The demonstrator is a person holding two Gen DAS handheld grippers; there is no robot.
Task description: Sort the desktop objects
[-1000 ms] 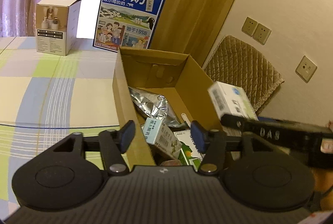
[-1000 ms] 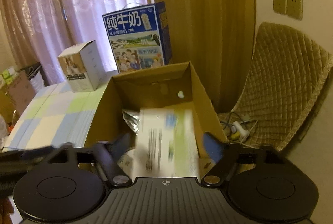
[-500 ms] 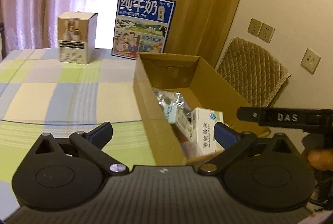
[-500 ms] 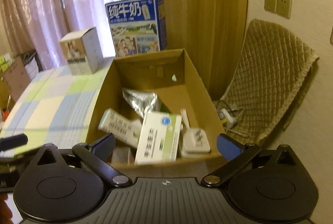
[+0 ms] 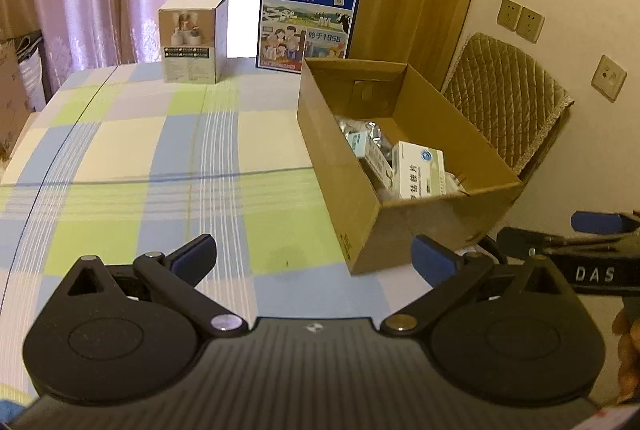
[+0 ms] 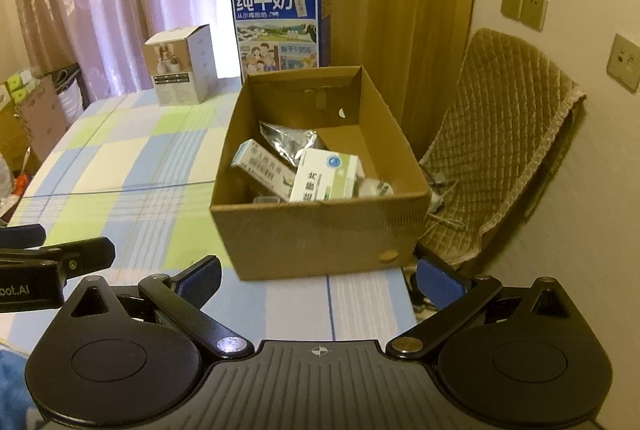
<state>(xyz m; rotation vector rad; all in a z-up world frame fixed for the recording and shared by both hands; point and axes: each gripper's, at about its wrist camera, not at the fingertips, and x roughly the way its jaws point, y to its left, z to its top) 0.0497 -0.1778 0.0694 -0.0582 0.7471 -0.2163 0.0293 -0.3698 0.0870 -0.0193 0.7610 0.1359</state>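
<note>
We see left gripper (image 5: 314, 258) and right gripper (image 6: 318, 276) both just spread wide, nothing between them. Cardboard box (image 6: 320, 234) at 12 o'clock holds medicine boxes (image 6: 324, 178). Milk carton (image 6: 276, 26) stands behind at 11.

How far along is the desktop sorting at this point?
Nearly done, it seems: the medicine boxes and foil pouch lie in the cardboard box. Left gripper and right gripper are open and empty. Only the milk carton and small box remain outside it.
</note>
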